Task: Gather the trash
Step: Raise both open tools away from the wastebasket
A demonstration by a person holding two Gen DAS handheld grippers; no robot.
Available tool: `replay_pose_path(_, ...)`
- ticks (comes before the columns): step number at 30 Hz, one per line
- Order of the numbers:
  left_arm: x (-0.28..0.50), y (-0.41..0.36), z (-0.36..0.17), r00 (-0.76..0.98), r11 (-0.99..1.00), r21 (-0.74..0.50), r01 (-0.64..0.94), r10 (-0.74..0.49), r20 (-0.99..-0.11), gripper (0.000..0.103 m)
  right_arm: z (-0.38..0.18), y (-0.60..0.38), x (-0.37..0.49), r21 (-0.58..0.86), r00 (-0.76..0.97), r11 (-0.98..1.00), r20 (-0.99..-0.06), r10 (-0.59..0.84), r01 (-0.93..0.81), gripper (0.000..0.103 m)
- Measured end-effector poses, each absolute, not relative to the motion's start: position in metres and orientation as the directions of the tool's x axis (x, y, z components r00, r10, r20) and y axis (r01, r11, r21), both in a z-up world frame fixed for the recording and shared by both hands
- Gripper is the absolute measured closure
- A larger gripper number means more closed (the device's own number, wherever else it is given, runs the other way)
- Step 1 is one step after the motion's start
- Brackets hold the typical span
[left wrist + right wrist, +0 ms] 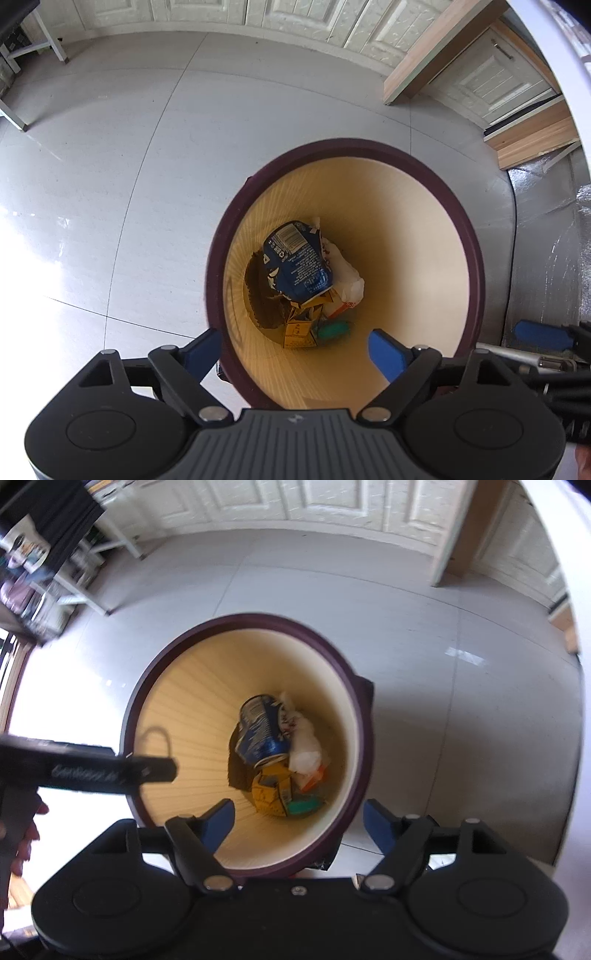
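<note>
Left wrist view: the left gripper (295, 350) points steeply down over a round waste bin (476, 266) with a dark purple rim and a cream ribbed inner wall. Its blue fingers (388, 354) stand wide apart with nothing between them; one finger lies outside the bin's rim on the left of the frame, the other over the bin's mouth. At the bottom of the bin lies the trash: a crushed blue packet (297, 260) on top, a white crumpled wrapper (347, 277) touching it on the right, yellow carton pieces (299, 332) below, a small green item (332, 329) just beside them, and a brown scrap (264, 291) on the left. The bin stands on a pale grey tiled floor (129, 166). At the right edge a blue finger of the right gripper (541, 334) shows beside the bin.

Right wrist view: this frame is slightly blurred. The right gripper (299, 821) also points down over the same bin (360, 738), jaws spread wide and empty, one blue finger (219, 825) over the bin's mouth, the other outside the rim on the right. The same trash lies at the bottom: blue packet (260, 734), white wrapper (306, 749), yellow carton pieces (271, 794). A black bar of the left gripper's body (110, 771) crosses the bin's left rim, with a hand (26, 834) at the frame's left edge.
</note>
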State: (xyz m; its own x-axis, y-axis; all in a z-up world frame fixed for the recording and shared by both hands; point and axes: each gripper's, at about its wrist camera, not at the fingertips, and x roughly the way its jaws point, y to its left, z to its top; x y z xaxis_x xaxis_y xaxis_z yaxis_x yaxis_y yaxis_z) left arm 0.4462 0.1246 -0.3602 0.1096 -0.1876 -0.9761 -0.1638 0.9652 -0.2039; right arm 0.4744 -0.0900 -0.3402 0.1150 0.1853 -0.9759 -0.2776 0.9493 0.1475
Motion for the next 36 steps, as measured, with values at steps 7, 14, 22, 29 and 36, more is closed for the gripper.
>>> replay_pose_path(7,0.434,0.137,-0.334,0.135,0.97,-0.19,-0.152,-0.17,-0.976,0.01,-0.324,-0.098,0.471,0.124,0.151,0.969,-0.976,0.158,-0.214,0.015)
replay_pose_path(14,0.417,0.146,-0.313,0.155,0.973,-0.177,-0.145,-0.155,-0.976,0.0,-0.308,-0.097,0.455,0.097,0.177,0.969,-0.974,0.139,-0.227,0.004)
replay_pose_path(22,0.395,0.153,-0.292,0.191,0.975,-0.171,-0.14,-0.143,-0.971,0.0,-0.287,-0.094,0.437,0.096,0.217,0.968,-0.965,0.148,-0.234,0.0)
replay_pose_path(29,0.376,0.156,-0.27,0.229,0.977,-0.172,-0.127,-0.14,-0.963,0.0,-0.26,-0.09,0.427,0.075,0.267,0.968,-0.954,0.14,-0.24,0.0)
replay_pose_path(36,0.36,0.158,-0.243,0.27,0.979,-0.175,-0.108,-0.14,-0.953,0.0,-0.231,-0.089,0.412,0.064,0.313,0.97,-0.94,0.138,-0.235,0.0)
